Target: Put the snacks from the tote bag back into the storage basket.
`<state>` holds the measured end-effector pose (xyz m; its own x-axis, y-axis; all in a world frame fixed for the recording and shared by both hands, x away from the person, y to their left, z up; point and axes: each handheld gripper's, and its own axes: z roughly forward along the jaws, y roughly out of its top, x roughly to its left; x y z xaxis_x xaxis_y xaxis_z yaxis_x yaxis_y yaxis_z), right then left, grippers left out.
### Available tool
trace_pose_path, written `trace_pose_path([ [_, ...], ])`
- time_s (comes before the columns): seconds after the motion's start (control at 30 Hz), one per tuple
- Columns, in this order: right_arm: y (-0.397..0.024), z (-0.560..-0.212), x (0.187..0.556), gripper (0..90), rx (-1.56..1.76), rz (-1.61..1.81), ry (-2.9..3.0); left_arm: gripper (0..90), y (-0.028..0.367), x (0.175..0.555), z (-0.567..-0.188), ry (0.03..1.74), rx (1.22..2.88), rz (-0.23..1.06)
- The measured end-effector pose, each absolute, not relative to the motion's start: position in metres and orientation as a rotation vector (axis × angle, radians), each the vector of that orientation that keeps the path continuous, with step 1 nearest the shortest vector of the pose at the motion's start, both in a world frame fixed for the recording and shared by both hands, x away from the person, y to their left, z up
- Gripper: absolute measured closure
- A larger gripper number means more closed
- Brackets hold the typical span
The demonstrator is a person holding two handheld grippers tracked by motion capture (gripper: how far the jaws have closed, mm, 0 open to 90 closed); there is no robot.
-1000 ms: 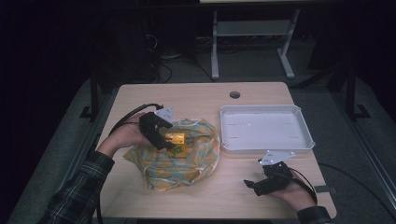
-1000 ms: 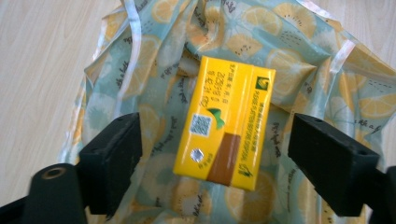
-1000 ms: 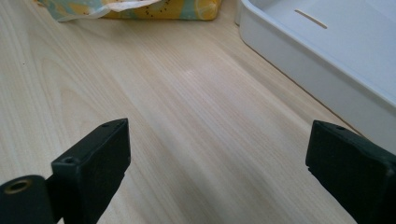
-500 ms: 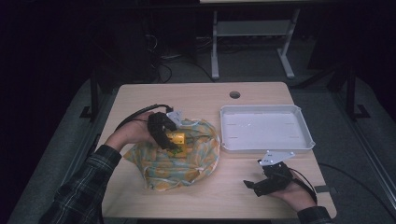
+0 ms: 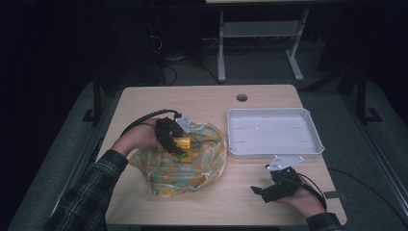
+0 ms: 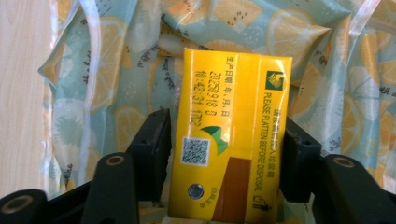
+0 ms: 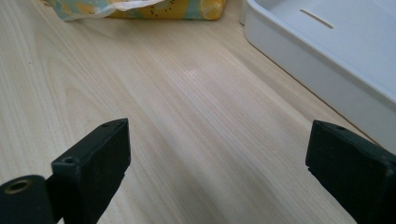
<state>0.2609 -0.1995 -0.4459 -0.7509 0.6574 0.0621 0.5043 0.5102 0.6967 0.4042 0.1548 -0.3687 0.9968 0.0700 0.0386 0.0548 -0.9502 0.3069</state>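
With my left hand-held gripper (image 6: 224,154) clamped on the yellow carton (image 6: 231,135), I judge a straight lift clear of the lemon-print bag (image 5: 180,161) best, right hand-held gripper (image 7: 224,172) resting apart.

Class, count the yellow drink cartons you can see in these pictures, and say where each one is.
1: the yellow carton sits between the left gripper's jaws, over the lemon-print bag. More may be hidden inside the bag.
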Motion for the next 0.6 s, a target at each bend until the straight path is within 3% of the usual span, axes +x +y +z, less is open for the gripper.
trace_pose_path([
  [0.6, -0.2, -0.4455, 0.2608, 6.3, 0.995, 1.071, 2.54, 50.0, 0.152, 0.404, -0.3695, 0.05, 2.856, 0.063],
])
